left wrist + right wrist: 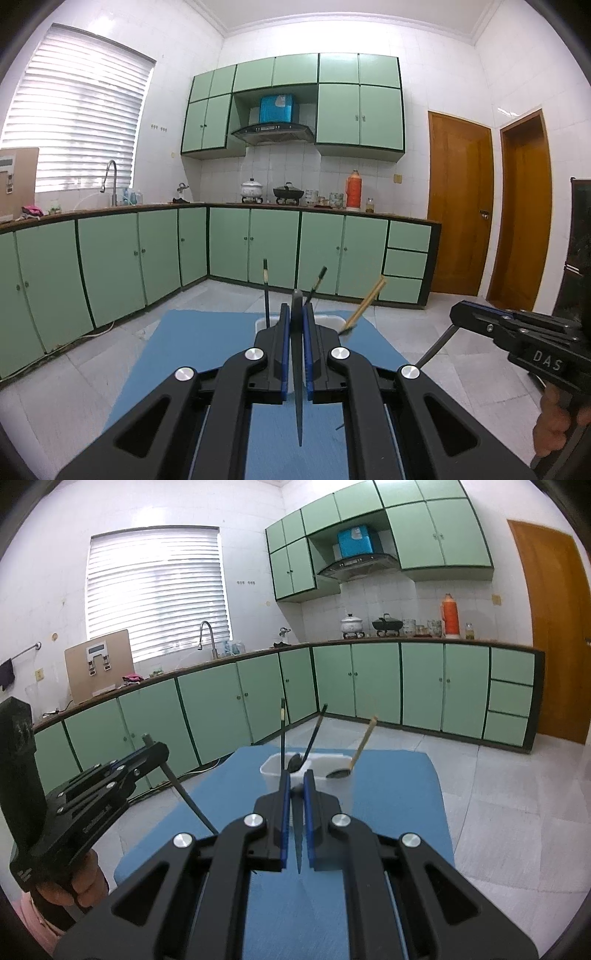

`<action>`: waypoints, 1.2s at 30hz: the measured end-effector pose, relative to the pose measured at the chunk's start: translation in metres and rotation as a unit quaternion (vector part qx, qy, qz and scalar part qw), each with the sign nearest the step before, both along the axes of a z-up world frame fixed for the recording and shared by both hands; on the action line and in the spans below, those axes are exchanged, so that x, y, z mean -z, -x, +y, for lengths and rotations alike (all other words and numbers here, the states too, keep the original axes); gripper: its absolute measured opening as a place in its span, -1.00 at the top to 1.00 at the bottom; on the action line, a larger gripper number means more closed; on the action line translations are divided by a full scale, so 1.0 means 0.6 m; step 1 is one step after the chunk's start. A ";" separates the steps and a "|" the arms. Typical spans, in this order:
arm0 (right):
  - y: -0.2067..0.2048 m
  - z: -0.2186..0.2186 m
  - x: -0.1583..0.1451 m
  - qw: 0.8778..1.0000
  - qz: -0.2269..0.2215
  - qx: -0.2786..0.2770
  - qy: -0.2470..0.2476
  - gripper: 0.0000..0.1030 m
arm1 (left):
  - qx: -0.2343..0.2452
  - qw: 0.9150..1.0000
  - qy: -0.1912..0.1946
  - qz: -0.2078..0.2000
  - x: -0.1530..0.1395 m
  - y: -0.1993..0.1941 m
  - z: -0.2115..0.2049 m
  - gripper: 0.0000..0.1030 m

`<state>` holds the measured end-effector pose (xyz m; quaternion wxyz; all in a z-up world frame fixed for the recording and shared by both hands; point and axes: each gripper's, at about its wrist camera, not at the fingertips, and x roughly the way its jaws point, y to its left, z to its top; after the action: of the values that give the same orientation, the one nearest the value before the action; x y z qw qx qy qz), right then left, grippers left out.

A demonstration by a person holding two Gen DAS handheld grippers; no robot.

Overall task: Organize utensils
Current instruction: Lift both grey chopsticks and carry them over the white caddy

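both grippers carry cutlery above the blue tabletop (388, 794): left gripper (295, 321) fingers clamped on a dark utensil (298, 387), right gripper (295, 786) on a dark spoon (295, 764); next, likely lowering both into the white plastic bin (271, 770).

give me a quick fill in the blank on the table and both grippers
1. The table is covered in a ___ cloth.
2. Each gripper, left and right, is shut on a dark ___.
3. The white bin holds several ___ standing up.

Missing: blue; utensil; utensils
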<state>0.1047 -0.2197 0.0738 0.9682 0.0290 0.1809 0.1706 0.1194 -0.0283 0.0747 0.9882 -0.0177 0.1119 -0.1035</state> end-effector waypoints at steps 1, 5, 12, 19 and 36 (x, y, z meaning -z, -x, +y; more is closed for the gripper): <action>0.000 0.001 -0.006 1.000 -0.004 -0.001 0.002 0.88 | -0.001 1.000 0.000 -0.003 -0.005 -0.002 0.001 0.87; -0.012 0.003 -0.040 1.000 -0.020 -0.003 0.004 0.88 | -0.001 1.000 0.003 -0.023 -0.035 -0.016 0.004 0.87; -0.042 -0.003 -0.117 0.998 -0.061 -0.003 -0.004 0.88 | -0.003 0.998 0.011 -0.067 -0.099 -0.049 0.007 0.87; -0.099 -0.005 -0.169 0.996 -0.088 0.007 -0.004 0.88 | -0.016 0.994 0.016 -0.105 -0.145 -0.112 0.006 0.87; -0.270 0.007 -0.083 0.999 -0.030 0.022 0.003 0.88 | -0.029 0.997 0.003 -0.066 -0.075 -0.290 -0.015 0.87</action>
<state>0.2668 -0.2158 0.1234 0.9767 0.0247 0.1516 0.1495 0.2937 -0.0373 0.1199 0.9959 -0.0173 0.0458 -0.0762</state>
